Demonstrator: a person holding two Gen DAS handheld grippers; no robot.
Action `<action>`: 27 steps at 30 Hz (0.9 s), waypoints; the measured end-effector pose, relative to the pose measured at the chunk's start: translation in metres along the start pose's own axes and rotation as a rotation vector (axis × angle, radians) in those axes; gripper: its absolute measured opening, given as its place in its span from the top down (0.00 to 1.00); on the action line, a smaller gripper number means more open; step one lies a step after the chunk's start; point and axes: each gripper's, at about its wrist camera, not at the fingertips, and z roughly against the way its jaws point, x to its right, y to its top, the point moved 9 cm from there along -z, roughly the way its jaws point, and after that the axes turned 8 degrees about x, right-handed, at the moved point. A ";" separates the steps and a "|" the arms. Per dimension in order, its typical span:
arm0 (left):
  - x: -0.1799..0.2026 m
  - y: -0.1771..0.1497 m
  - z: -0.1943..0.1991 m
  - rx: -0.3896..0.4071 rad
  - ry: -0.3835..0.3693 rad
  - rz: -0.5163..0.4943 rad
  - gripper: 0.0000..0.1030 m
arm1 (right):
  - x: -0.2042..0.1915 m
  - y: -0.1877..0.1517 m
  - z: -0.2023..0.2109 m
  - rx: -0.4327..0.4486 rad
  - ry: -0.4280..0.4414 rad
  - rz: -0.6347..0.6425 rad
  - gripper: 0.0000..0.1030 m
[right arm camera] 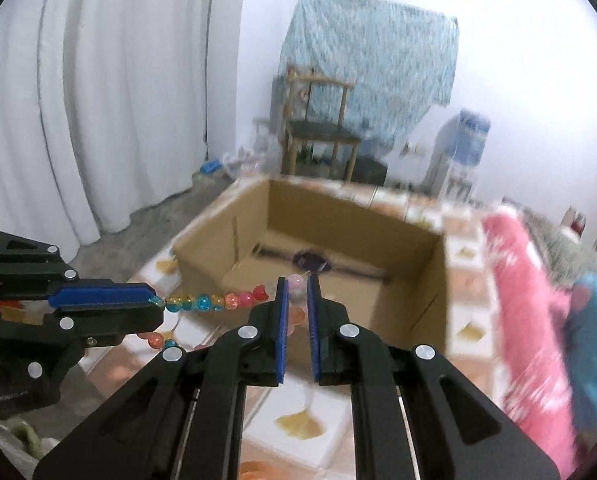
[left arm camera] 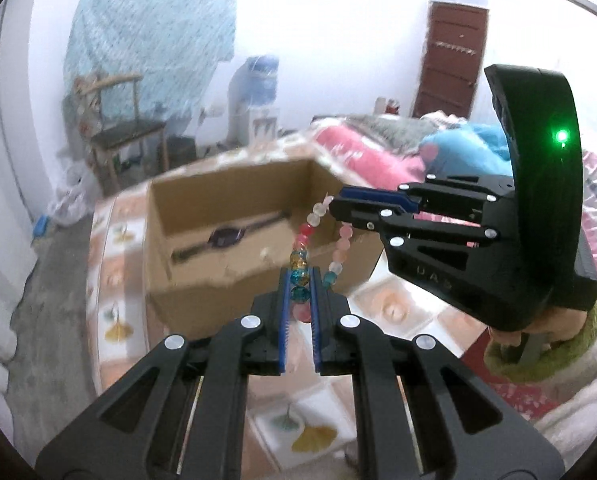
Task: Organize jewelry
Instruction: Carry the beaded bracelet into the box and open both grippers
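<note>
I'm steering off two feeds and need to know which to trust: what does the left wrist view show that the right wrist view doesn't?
Left wrist only: the brown door, the green light on the right tool's body, and the hand under it.

Right wrist only: the white curtain and the left tool seen from the side.

Both: the bead bracelet pinched by both tools, the cardboard box with a watch inside, the wooden chair and the pink blanket.

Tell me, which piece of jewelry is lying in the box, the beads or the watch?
The dark watch lies flat on the cardboard box floor. The colourful bead bracelet hangs in the air instead, pinched between both grippers.
</note>
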 end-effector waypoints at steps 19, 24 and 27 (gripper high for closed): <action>0.011 0.014 -0.174 -0.273 -0.156 0.219 0.92 | 0.104 -0.008 -0.119 -0.227 0.200 0.075 0.91; 0.003 -0.007 -0.199 -0.366 -0.152 0.260 0.92 | 0.102 -0.033 -0.145 -0.310 0.243 0.143 0.91; 0.005 -0.016 -0.209 -0.417 -0.169 0.277 0.89 | 0.098 -0.051 -0.159 -0.390 0.273 0.199 0.91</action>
